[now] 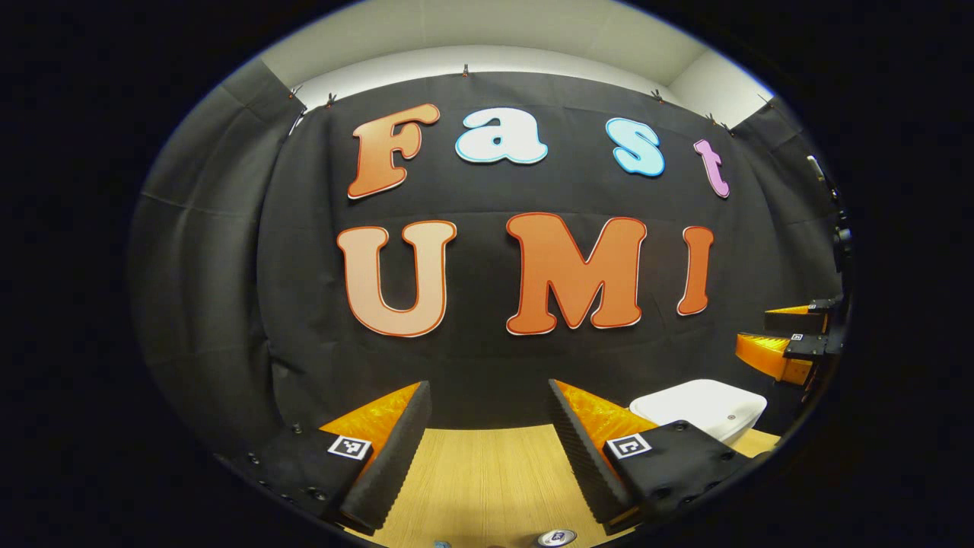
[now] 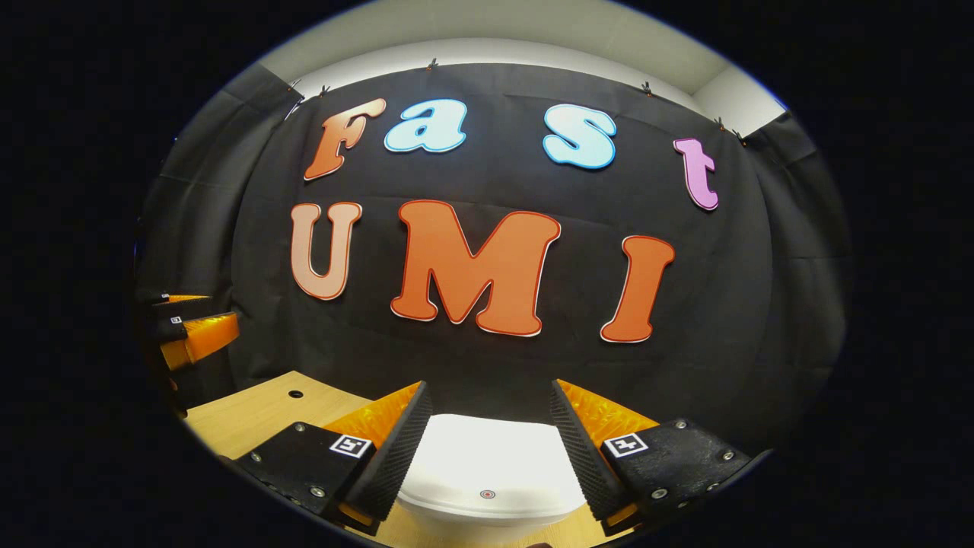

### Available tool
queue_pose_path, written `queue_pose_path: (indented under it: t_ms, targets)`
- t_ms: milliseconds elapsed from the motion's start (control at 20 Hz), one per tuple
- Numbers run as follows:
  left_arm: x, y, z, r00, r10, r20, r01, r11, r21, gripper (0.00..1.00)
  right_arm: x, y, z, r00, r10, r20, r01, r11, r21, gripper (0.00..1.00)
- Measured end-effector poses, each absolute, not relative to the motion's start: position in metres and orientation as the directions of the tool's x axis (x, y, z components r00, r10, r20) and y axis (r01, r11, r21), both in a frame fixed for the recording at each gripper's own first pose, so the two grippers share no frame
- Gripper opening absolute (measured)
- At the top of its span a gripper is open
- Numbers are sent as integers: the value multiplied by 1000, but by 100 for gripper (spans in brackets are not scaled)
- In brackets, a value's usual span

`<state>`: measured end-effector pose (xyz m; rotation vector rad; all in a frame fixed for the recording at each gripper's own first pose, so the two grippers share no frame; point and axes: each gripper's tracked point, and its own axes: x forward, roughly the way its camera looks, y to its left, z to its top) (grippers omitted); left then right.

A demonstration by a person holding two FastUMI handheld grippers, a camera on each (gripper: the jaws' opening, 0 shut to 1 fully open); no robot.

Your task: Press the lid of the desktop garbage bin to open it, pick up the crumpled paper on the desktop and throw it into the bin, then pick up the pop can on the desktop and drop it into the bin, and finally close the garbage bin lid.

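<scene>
a: black cloth hangs as the booth's back wall, and a pale wood-grain counter [image 1: 487, 472] runs up to its foot.

b: where's the bin?

a: the white plastic garbage bin with its flat lid [image 2: 487, 476] sits on the counter close to the cloth, lid down, with a small round mark near the lid's front edge.

b: and the tongs?

a: the right tongs [image 2: 487, 438] are spread wide, hovering just above the bin, one finger to each side of the lid and neither touching it. the left tongs [image 1: 487, 441] are also spread, with nothing between them, over bare counter to the left of the bin [image 1: 704, 407].

b: do they see each other?

a: yes. in the left gripper view the right tongs [image 1: 791, 339] show above the bin; in the right gripper view the left tongs [image 2: 190, 323] show well left of the bin.

b: the can?

a: a round silvery can top [image 1: 556, 537] peeks in on the counter, nearer than the bin. near the bin's left there's a small dark hole in the counter [image 2: 295, 394].
</scene>
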<state>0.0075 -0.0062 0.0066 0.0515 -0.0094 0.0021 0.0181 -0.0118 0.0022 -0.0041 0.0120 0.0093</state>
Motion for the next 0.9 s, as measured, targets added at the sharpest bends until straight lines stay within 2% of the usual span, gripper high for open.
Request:
queue_pose_path:
  t_ms: [200, 400, 500, 550, 600, 650, 700, 750, 900]
  targets:
    - [1, -3, 6, 1000, 17, 8, -17, 999, 48, 96, 18, -19, 0, 1000, 7, -30, -8, 1000, -27, 92]
    - [-4, -1, 3, 1000, 32, -1, -31, 998, 53, 96, 16, -22, 2, 1000, 17, -21, -17, 999, -32, 81]
    - [-6, 1, 1, 999, 37, -6, -37, 998, 56, 96, 15, -20, 3, 999, 32, -23, -32, 999, -25, 72]
    - [-7, 1, 1, 999, 40, -8, -39, 998, 57, 96, 15, -22, 2, 999, 33, -24, -34, 999, -19, 62]
    - [-8, 2, 0, 999, 45, -11, -44, 997, 60, 95, 15, -21, 1, 999, 36, -30, -36, 999, -10, 56]
    - [-9, 4, -1, 998, 54, -13, -53, 997, 64, 95, 16, -23, -1, 999, 36, -38, -36, 999, -1, 45]
    - [-9, 6, -1, 998, 61, -15, -60, 996, 67, 98, 17, -24, -3, 998, 35, -45, -35, 999, 9, 41]
    - [-10, 5, -4, 998, 63, -18, -62, 996, 68, 96, 18, -26, -6, 998, 26, -50, -25, 1000, 17, 31]
    - [-11, 7, -6, 997, 75, -24, -73, 995, 73, 97, 20, -32, -16, 997, 13, -75, -11, 1000, 20, 16]
